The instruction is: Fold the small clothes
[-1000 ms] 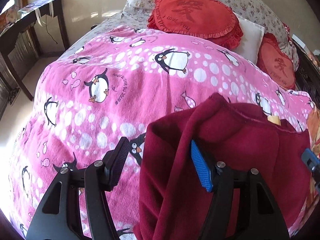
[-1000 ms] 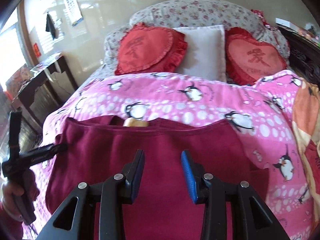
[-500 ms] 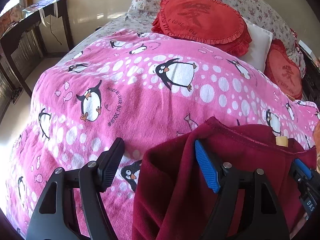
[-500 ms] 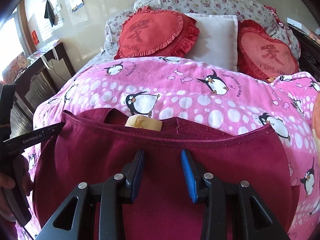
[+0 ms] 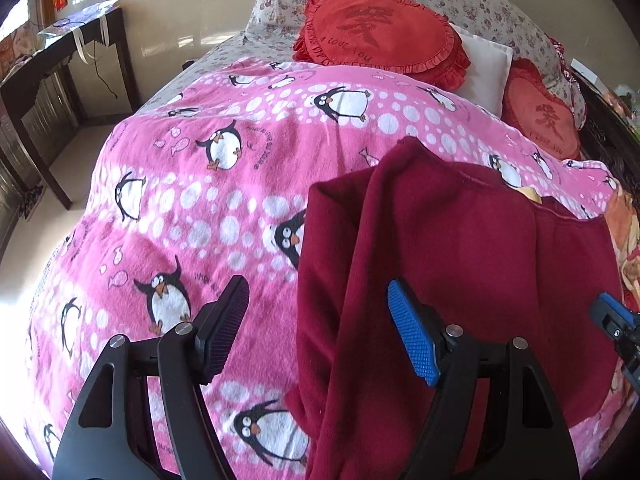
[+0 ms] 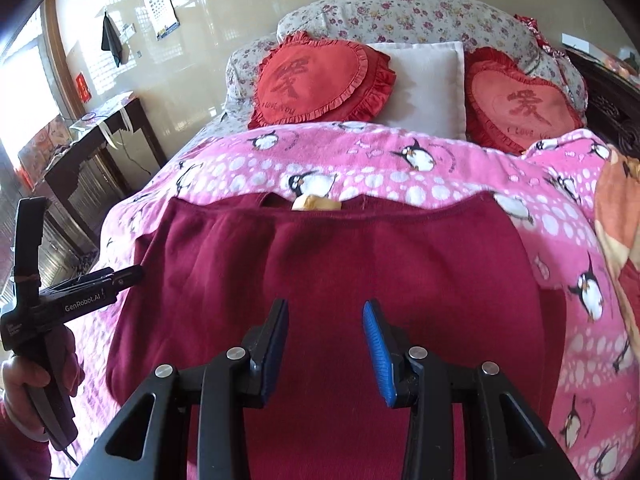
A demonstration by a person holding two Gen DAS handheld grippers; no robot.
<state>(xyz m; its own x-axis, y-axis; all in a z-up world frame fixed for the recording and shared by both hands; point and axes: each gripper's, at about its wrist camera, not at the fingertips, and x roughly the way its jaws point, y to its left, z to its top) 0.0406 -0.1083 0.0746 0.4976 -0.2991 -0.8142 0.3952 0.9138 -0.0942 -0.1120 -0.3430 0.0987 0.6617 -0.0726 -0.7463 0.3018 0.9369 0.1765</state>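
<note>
Left gripper (image 5: 320, 332) spread wide, its ribbed pads gripping nothing, one finger over the pink fleece and the blue-padded one (image 5: 412, 340) over the garment's left edge. Right gripper (image 6: 325, 344) parted too, jaws empty, poised above the middle of the cloth. The garment itself, a dark red fleece piece (image 6: 340, 280), soft and nubby, lies spread on the penguin blanket (image 6: 400, 160), with a stitched hem along its far edge and a pale tan tag (image 6: 316, 203) peeking out there. Its left side is bunched into a raised fold in the left wrist view. Beyond it, two red heart-shaped ruffled cushions (image 6: 320, 80) flank a plain white pillow (image 6: 428, 84) against floral bedding (image 6: 400, 16). A dark wooden table (image 6: 100, 136) stands off to the left.
</note>
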